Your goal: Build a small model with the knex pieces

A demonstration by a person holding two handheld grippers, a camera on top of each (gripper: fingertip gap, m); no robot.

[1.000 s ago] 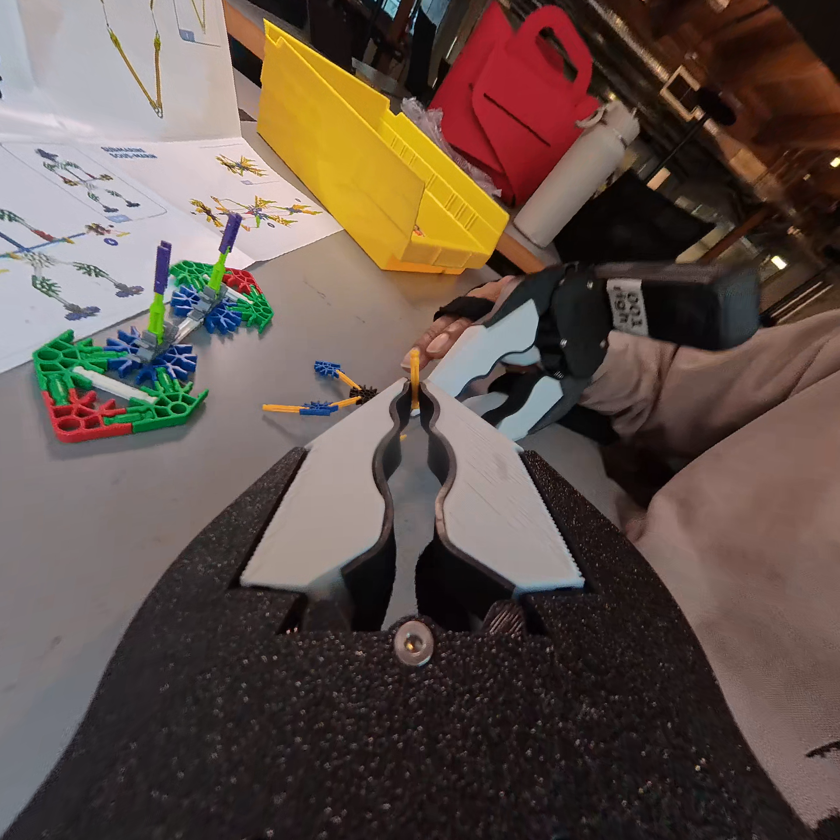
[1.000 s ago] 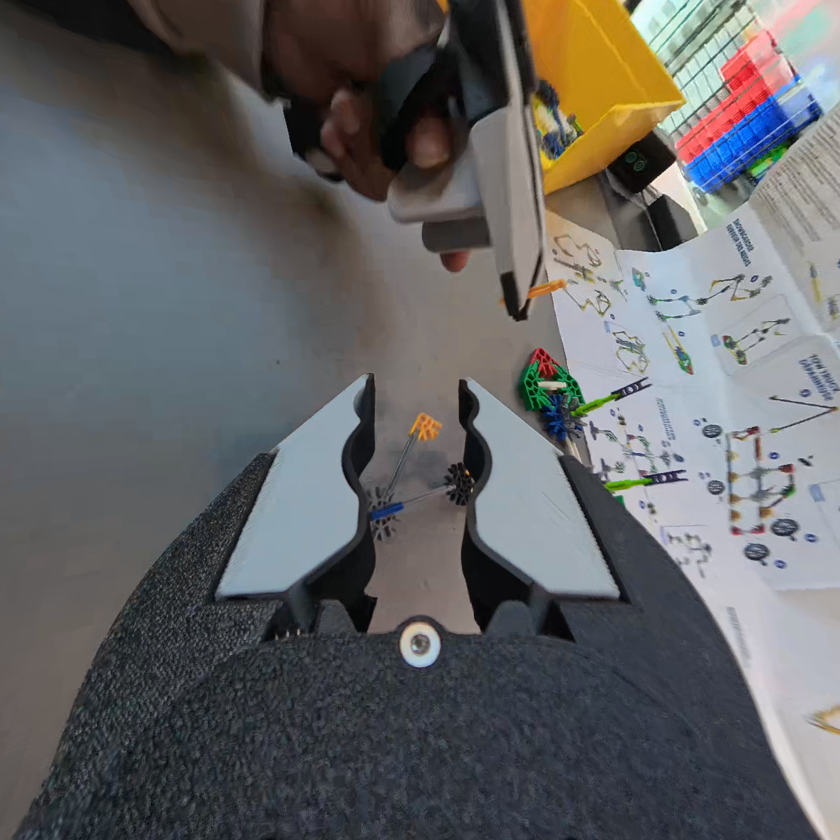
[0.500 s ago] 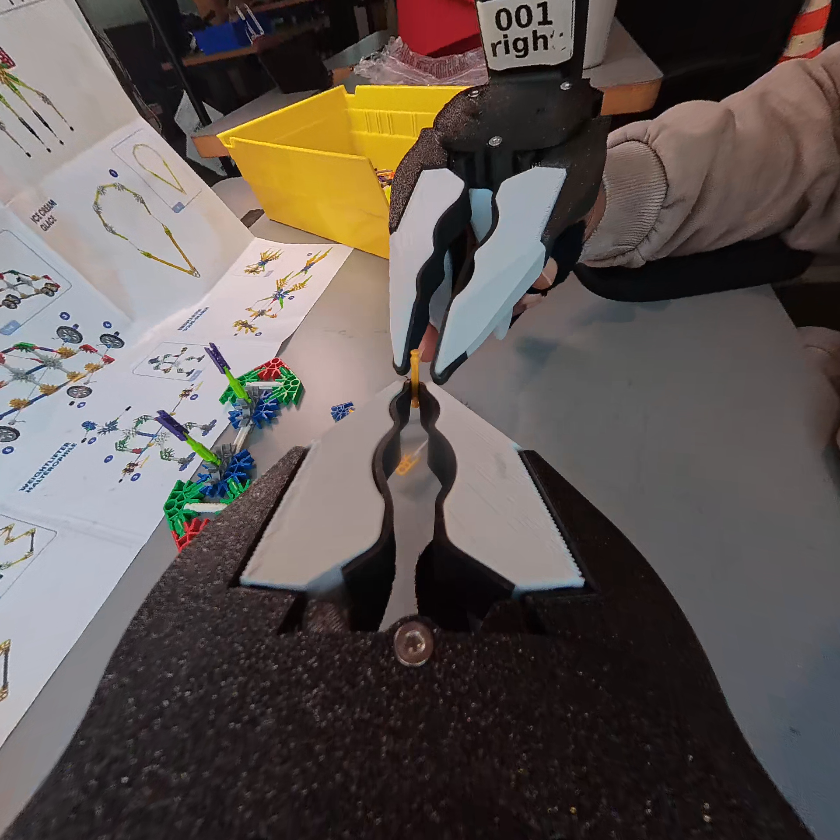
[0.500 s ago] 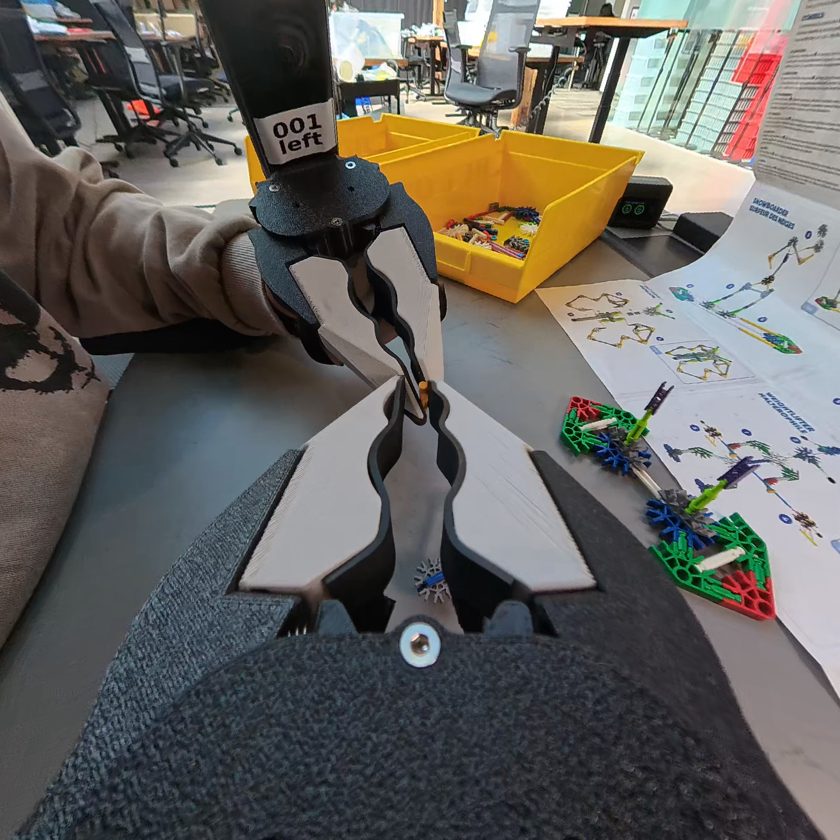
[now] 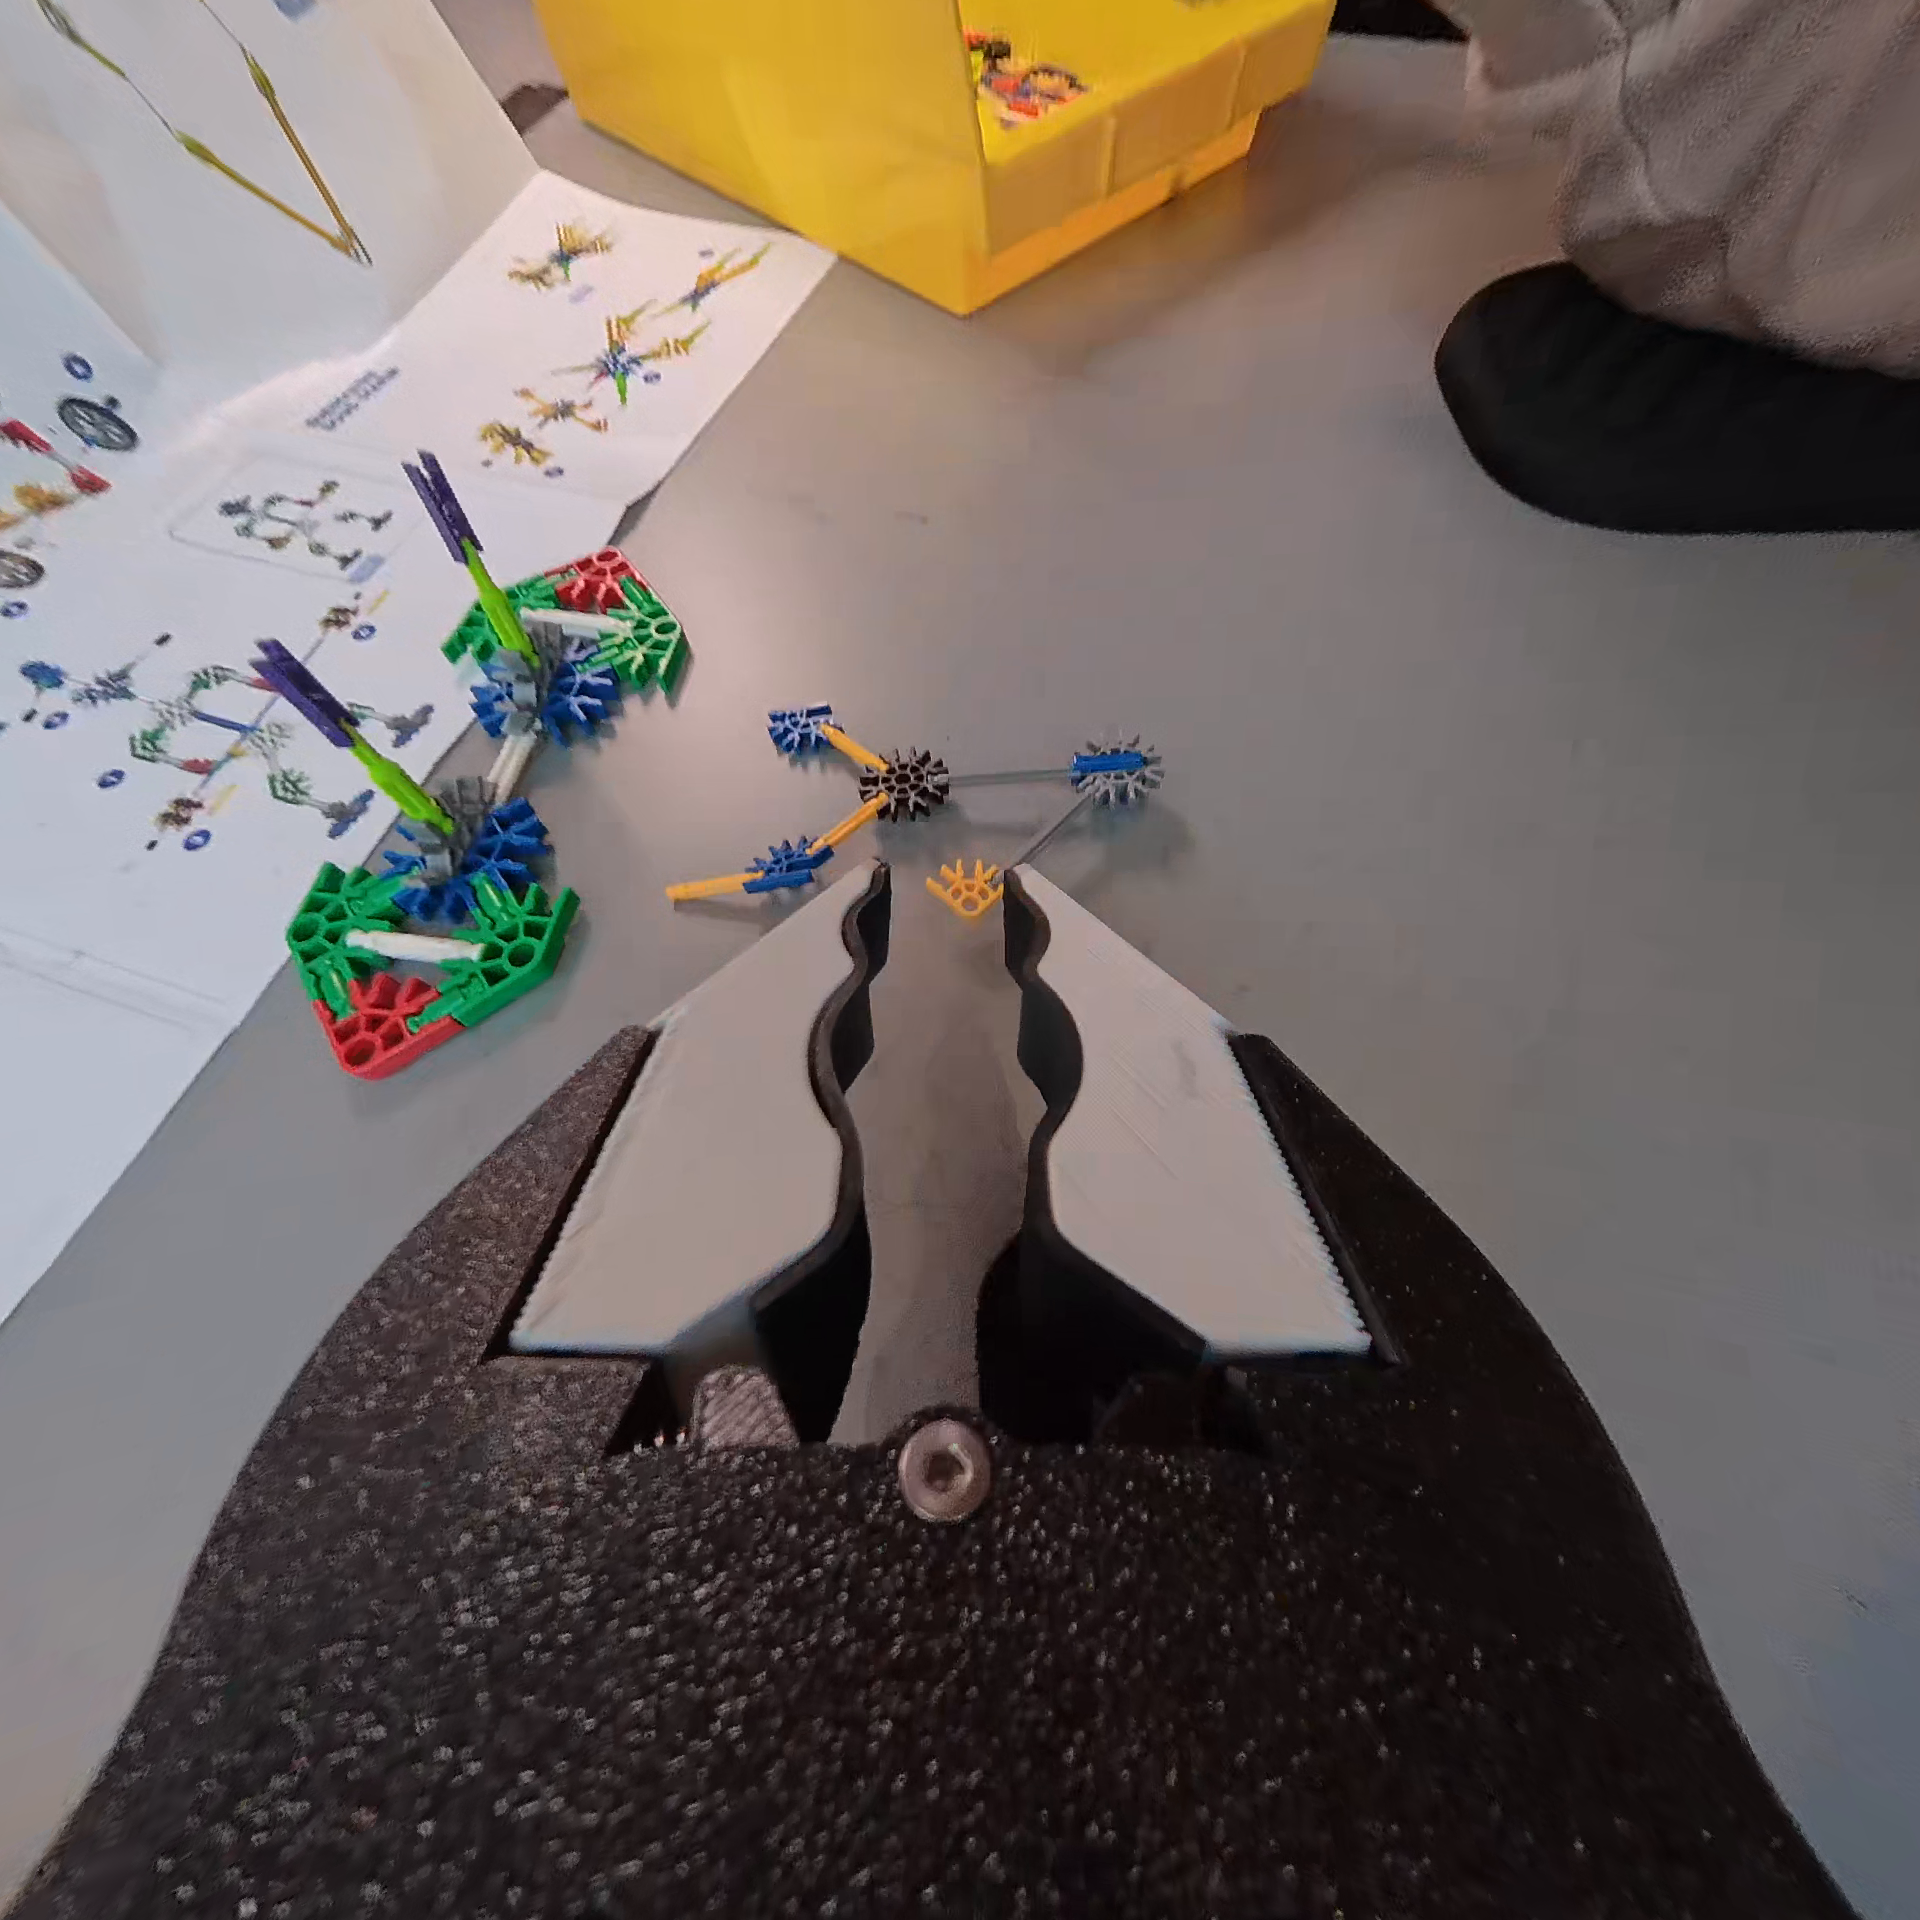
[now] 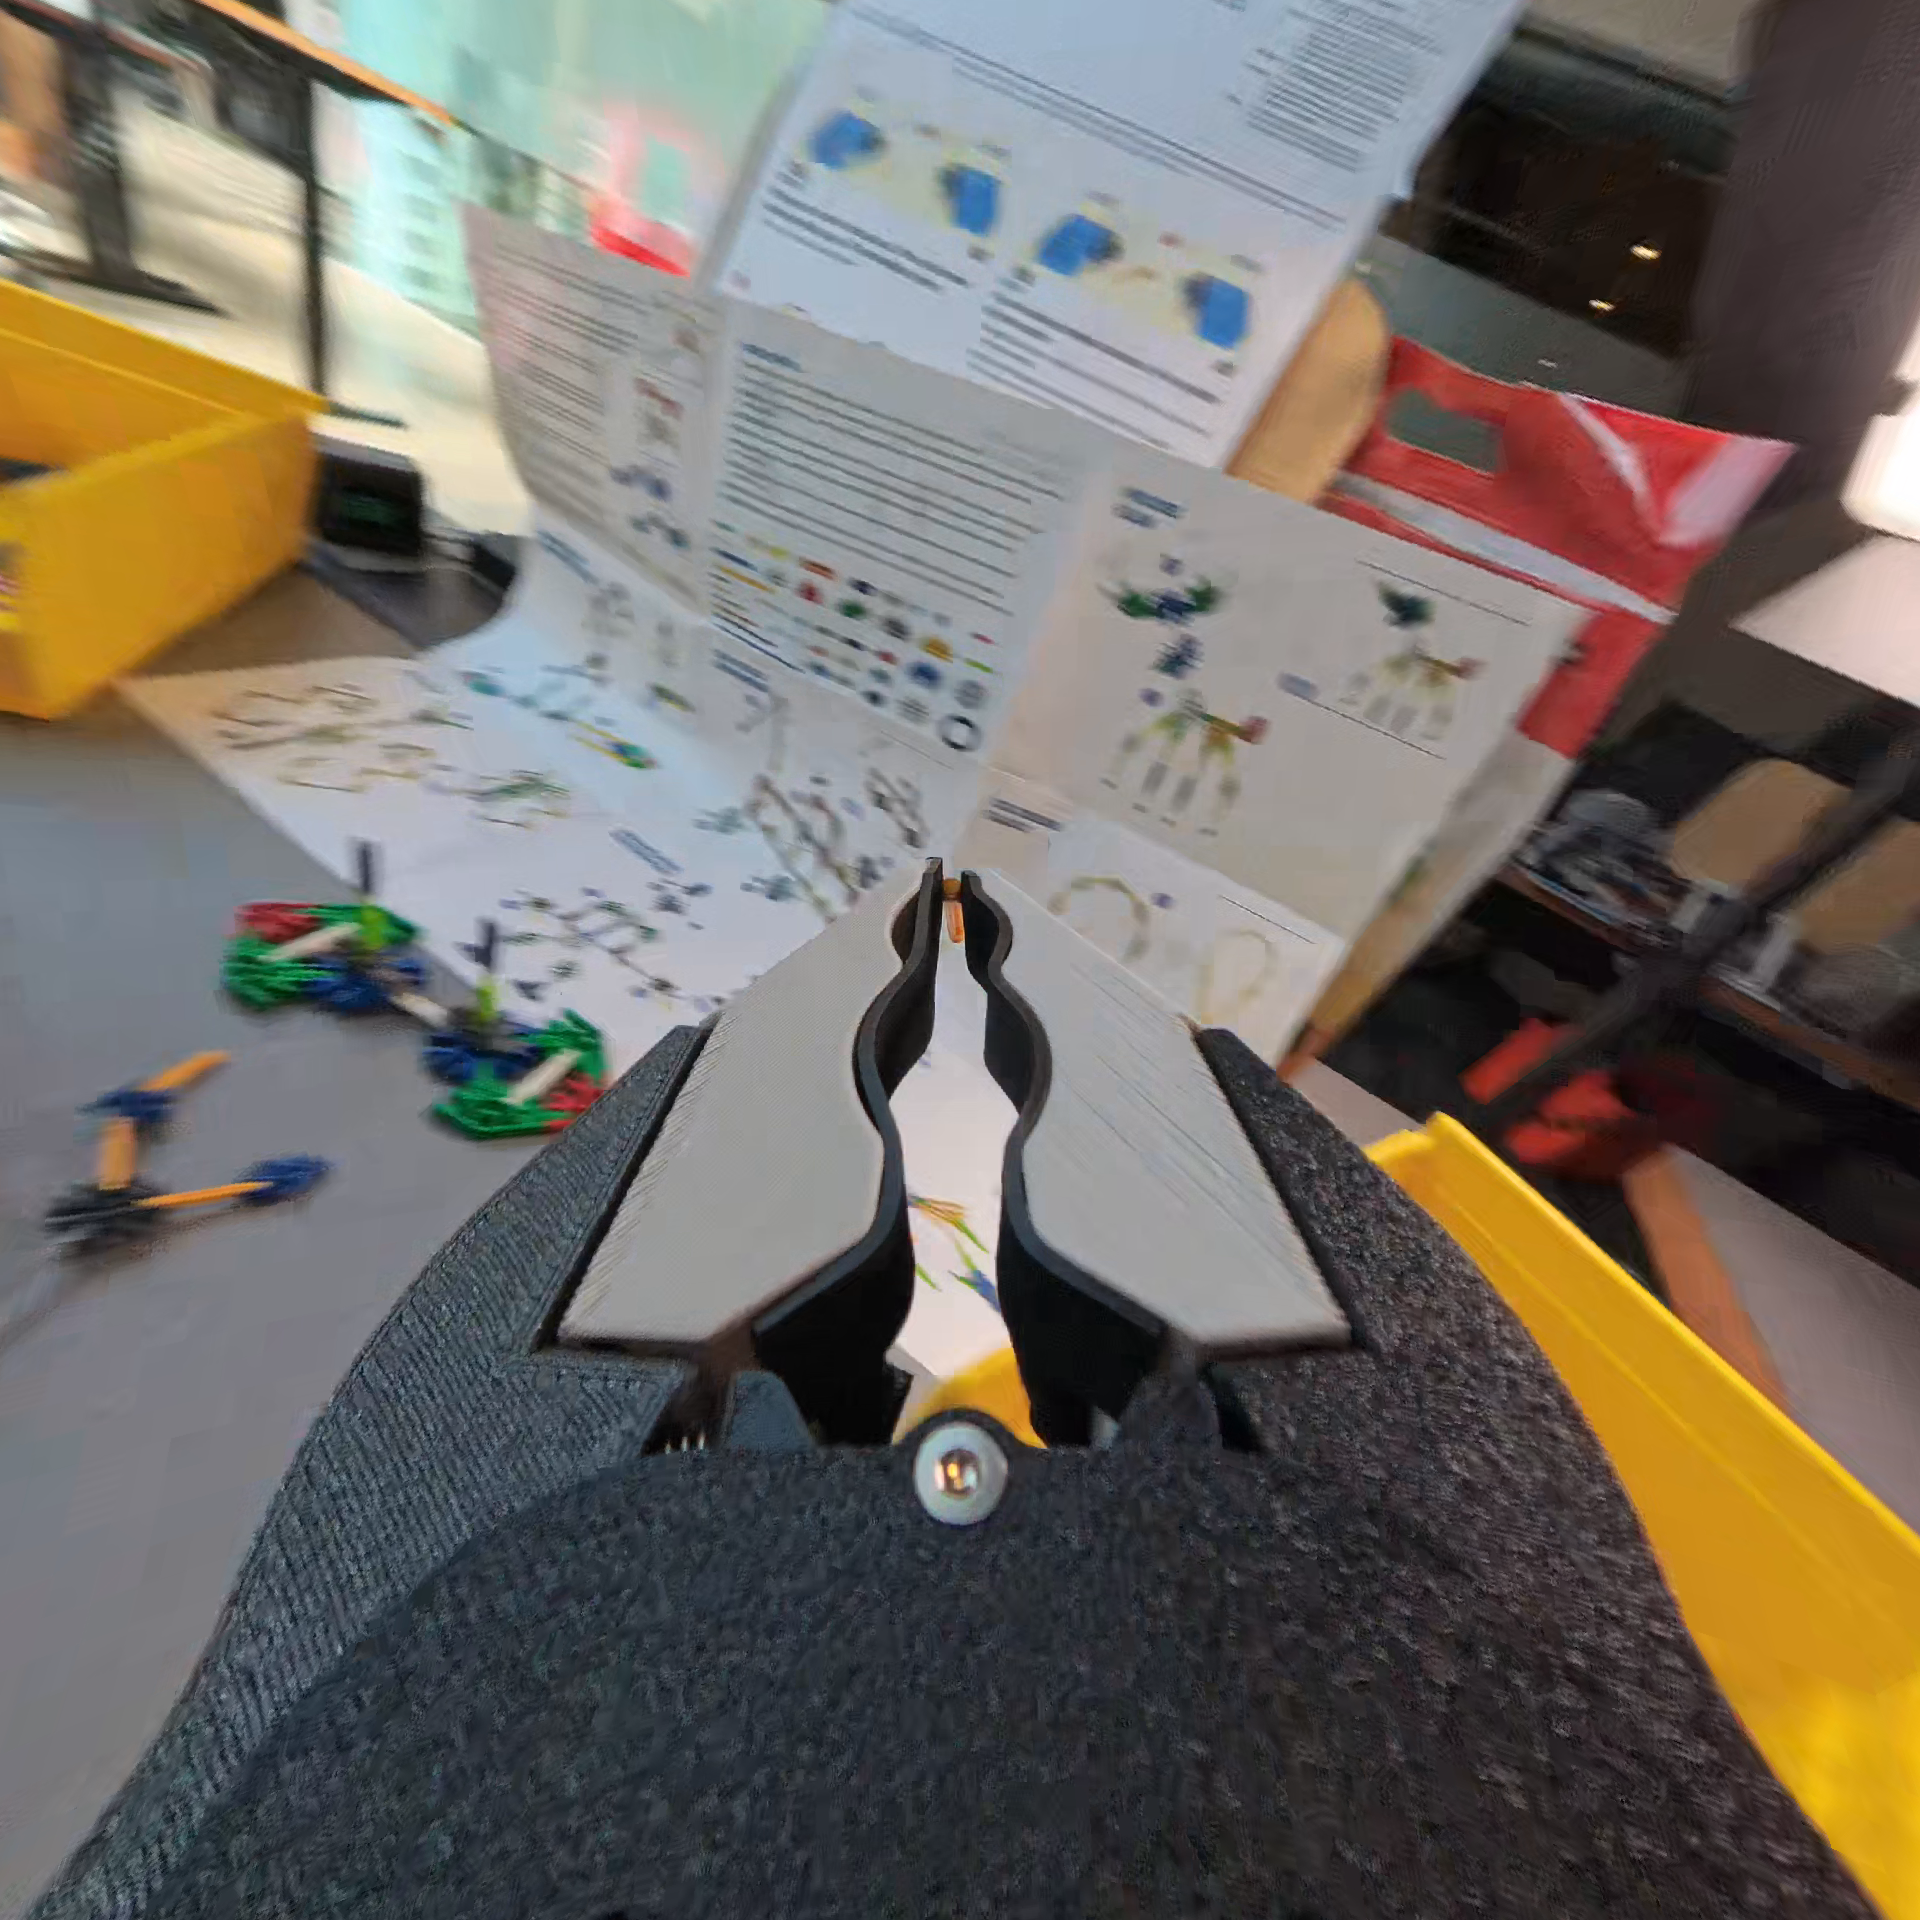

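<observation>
Just ahead of our left gripper (image 5: 943, 883), in the left wrist view, lies a small rod-and-connector assembly on the grey table (image 5: 1351, 935), and we take its black hub connector (image 5: 904, 783) as our landmark. Our jaws stand apart and hold nothing. A yellow fan connector (image 5: 966, 889) sits on our side of the hub, between the fingertips but not pinched. A grey-and-blue connector (image 5: 1117, 771) lies to the hub's right on a thin grey rod. Left of the hub stands the green, red and blue model (image 5: 457, 821), partly on the instruction sheet (image 5: 312, 436); the yellow bin (image 5: 935, 125) is beyond it. To close well here, we judge the tips should straddle one piece squarely, low to the table, without nudging the thin rods.

Over in the right wrist view, much blurred, our right gripper (image 6: 950, 902) is raised and nearly closed on a small orange rod (image 6: 952, 918), pinched at the very tips. The hub assembly (image 6: 156, 1174) lies well below and to the left. With so shallow a grip, we judge steady pressure and slow travel wise.
</observation>
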